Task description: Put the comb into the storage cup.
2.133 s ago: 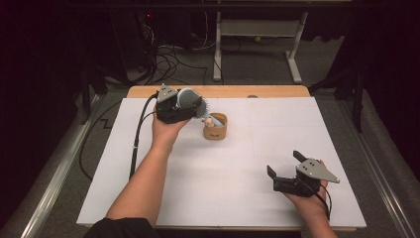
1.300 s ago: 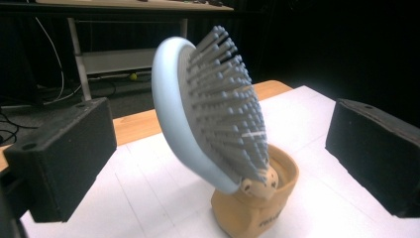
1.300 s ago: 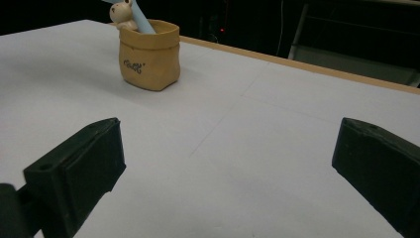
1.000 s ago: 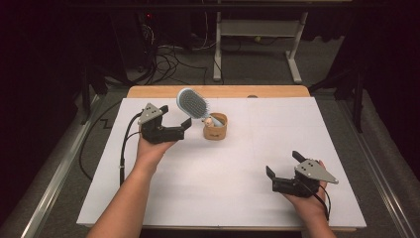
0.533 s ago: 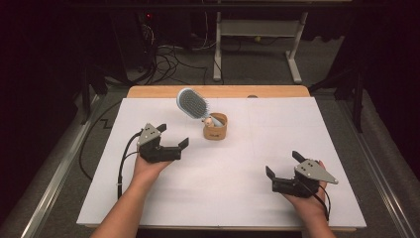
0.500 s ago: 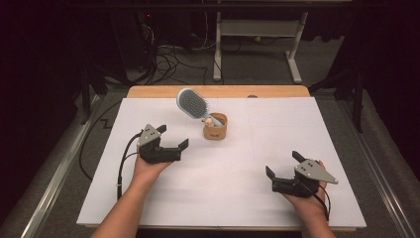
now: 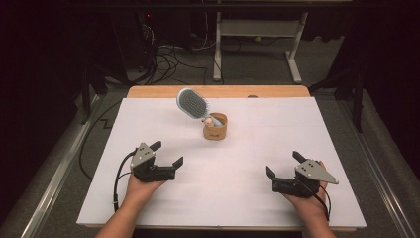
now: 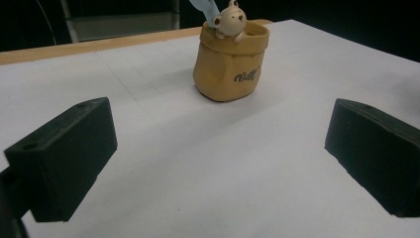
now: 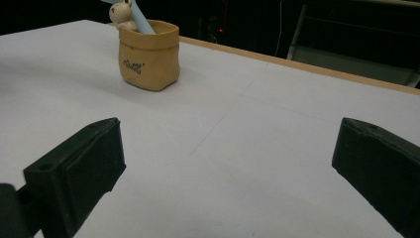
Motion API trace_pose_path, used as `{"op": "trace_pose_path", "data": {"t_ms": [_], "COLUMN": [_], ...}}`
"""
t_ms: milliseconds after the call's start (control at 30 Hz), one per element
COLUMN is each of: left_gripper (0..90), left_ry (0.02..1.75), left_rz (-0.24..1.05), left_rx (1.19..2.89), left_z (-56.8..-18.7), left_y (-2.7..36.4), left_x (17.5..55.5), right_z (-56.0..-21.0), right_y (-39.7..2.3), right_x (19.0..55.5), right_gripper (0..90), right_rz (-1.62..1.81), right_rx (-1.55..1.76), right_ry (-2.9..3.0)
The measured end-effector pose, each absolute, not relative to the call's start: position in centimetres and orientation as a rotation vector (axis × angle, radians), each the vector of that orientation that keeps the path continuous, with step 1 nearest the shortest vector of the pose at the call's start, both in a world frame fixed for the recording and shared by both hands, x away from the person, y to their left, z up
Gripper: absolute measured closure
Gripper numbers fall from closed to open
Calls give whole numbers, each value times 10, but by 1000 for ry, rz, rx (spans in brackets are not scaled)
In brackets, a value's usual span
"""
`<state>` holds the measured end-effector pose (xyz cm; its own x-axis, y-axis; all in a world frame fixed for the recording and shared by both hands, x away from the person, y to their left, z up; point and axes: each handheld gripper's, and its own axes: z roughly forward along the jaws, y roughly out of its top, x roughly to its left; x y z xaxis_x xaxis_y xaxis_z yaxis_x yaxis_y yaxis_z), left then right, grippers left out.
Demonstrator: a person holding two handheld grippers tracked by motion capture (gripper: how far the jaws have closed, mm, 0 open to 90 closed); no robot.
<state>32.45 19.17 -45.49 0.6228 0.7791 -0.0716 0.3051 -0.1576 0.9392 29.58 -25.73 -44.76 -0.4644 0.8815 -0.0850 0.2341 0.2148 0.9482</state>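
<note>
A tan sack-shaped holder (image 7: 216, 129) (image 8: 231, 64) (image 9: 148, 55) with a small bear figure (image 8: 230, 21) on its rim stands at the table's back middle. A light blue hairbrush (image 7: 194, 104) leans out of it, head up and to the left. My left gripper (image 7: 167, 155) (image 8: 218, 148) rests open near the front left, jaws wide apart and empty, pointing toward the holder. At the front right my right gripper (image 7: 282, 164) (image 9: 233, 168) is open too, with nothing between its jaws.
White paper (image 7: 247, 163) covers the table, with a wooden edge (image 7: 277, 91) at the back. Beyond the table are cables (image 7: 168, 54) on the floor and a white metal frame (image 7: 257, 44). A cable (image 7: 118, 181) trails from the left gripper.
My left gripper let go of the hairbrush, leaving it standing in the holder, and drew back toward the front left of the table. The right gripper has stayed put.
</note>
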Motion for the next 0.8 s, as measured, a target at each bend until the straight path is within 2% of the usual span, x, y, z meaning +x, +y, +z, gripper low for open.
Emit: {"op": "trace_pose_path", "data": {"t_ms": [500,800], "left_gripper": [0,0], "left_ry": [864,847], "left_rz": [588,576], "left_rx": [1682,1674], "left_z": [-450,-450], "left_y": [228,233], "left_x": [284,289], "right_z": [-448,-445], "right_y": [-256,-258], "right_x": [291,283], "right_gripper": [2,2], "right_rz": [1270,1279], "right_rx": [1036,1048], "right_ry": [1843,1818]}}
